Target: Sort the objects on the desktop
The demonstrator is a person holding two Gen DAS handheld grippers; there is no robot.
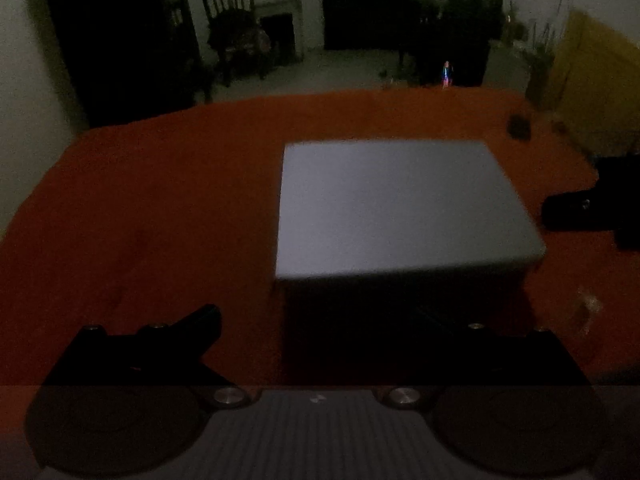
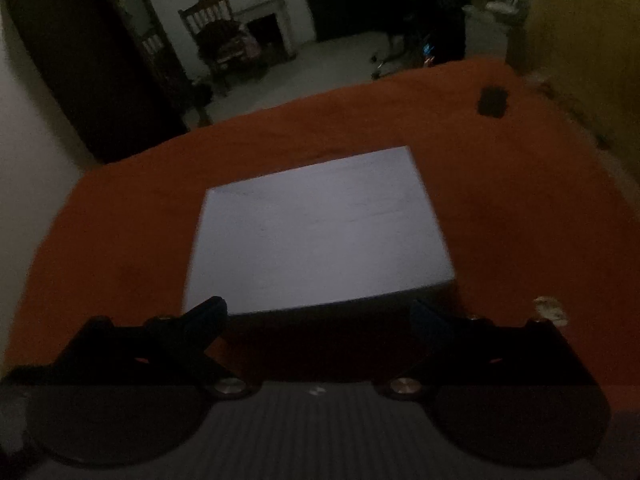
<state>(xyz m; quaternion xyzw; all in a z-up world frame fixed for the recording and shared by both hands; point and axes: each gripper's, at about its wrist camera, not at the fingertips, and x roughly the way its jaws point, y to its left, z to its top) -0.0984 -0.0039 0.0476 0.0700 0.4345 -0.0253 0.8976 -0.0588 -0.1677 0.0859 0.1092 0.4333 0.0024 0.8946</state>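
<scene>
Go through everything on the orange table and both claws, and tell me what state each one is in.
White box: closed, flat top up, resting on the orange tablecloth.
Small dark object: lying alone near the far edge; too dim to identify.
Pale scrap: lying on the cloth, right of the box.
Left claw: open, empty.
Right claw: open, empty.

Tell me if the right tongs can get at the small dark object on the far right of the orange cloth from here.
Probably yes. The right tongs are open and hold nothing. The white box sits straight ahead, but the small dark object lies beyond and right of it on bare orange cloth, so passing right of the box looks free.
</scene>
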